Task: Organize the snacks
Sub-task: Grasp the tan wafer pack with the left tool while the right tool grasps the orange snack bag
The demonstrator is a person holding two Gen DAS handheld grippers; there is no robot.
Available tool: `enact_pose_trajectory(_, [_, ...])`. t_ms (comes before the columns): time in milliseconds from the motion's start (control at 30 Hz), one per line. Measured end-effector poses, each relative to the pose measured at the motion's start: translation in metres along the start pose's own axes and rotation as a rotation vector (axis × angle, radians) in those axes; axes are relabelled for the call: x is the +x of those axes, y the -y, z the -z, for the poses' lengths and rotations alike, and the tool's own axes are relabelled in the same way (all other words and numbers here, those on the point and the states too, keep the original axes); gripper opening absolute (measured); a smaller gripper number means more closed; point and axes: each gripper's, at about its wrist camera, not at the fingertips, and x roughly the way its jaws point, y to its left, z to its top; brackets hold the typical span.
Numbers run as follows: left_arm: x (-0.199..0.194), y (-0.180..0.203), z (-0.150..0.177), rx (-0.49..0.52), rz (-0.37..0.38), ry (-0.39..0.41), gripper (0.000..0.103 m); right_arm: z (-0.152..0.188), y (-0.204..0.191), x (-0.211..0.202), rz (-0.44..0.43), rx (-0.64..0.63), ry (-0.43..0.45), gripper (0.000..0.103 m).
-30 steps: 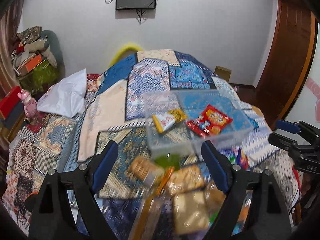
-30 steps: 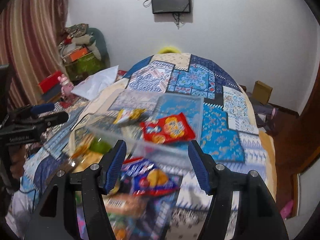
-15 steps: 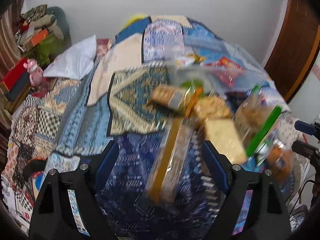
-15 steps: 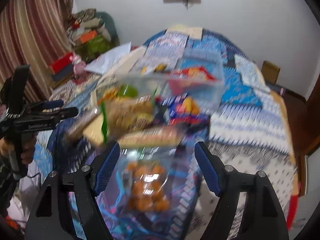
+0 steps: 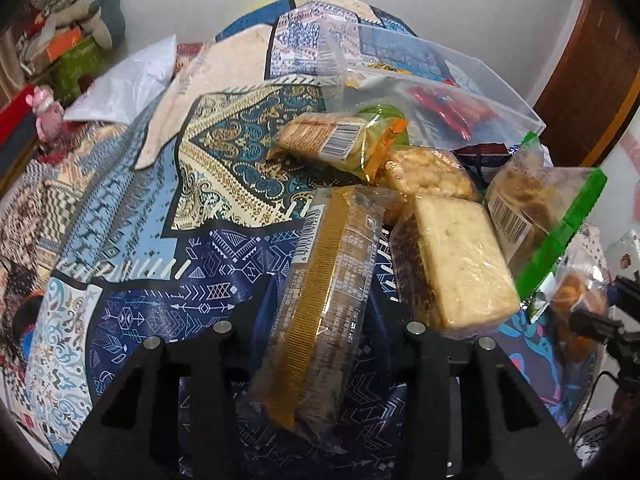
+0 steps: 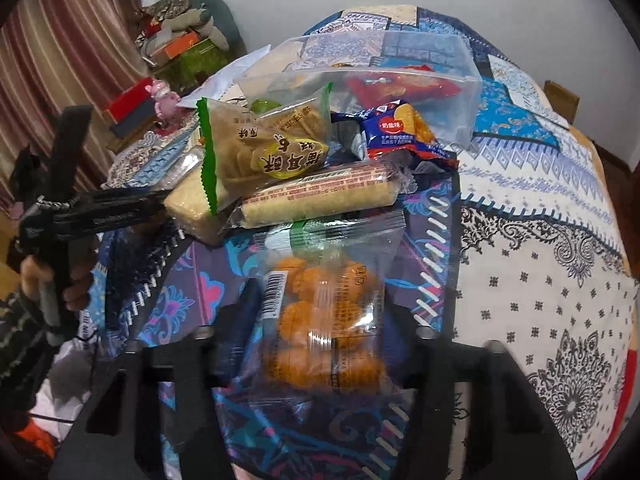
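Note:
A pile of snack packs lies on the patchwork bedspread. My left gripper (image 5: 320,316) is open, with a long gold-edged cracker pack (image 5: 324,300) lying between its jaws. A pale cracker block (image 5: 452,264) sits just to its right. My right gripper (image 6: 320,316) is open around a clear bag of orange puffs (image 6: 324,312). Beyond it lie a long biscuit roll (image 6: 320,196), a green-edged bag (image 6: 264,148) and a blue chip bag (image 6: 400,132). A clear plastic bin (image 6: 460,92) behind the pile holds a red pack (image 6: 400,84).
The left gripper also shows at the left of the right wrist view (image 6: 100,212), held by a hand. A white pillow (image 5: 124,80) lies at the far left of the bed. Boxes and clothes (image 6: 180,44) are stacked by the wall.
Both grippers have dropped low and moved forward onto the pile. The cracker pack and the orange puff bag now lie between their open jaws.

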Motion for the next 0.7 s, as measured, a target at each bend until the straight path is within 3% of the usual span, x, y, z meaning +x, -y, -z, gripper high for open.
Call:
enact_pose_trajectory(133, [-0.008,0.003,0.006,0.014,-0.015,0.012,0.035,0.003,0.002,-0.007,-0.002,0.015,0.016,0.043])
enact_pose_trajectory(367, [-0.031,0.0,0.007,0.008,-0.02,0.052,0.034,-0.005,0.012,-0.028,0.013,0.041,0.082,0.042])
enact_pose_trajectory(700, [-0.067,0.005,-0.035,-0.004,0.004,0.178,0.034,-0.045,0.025,-0.054,0.033,0.048,0.205,0.042])
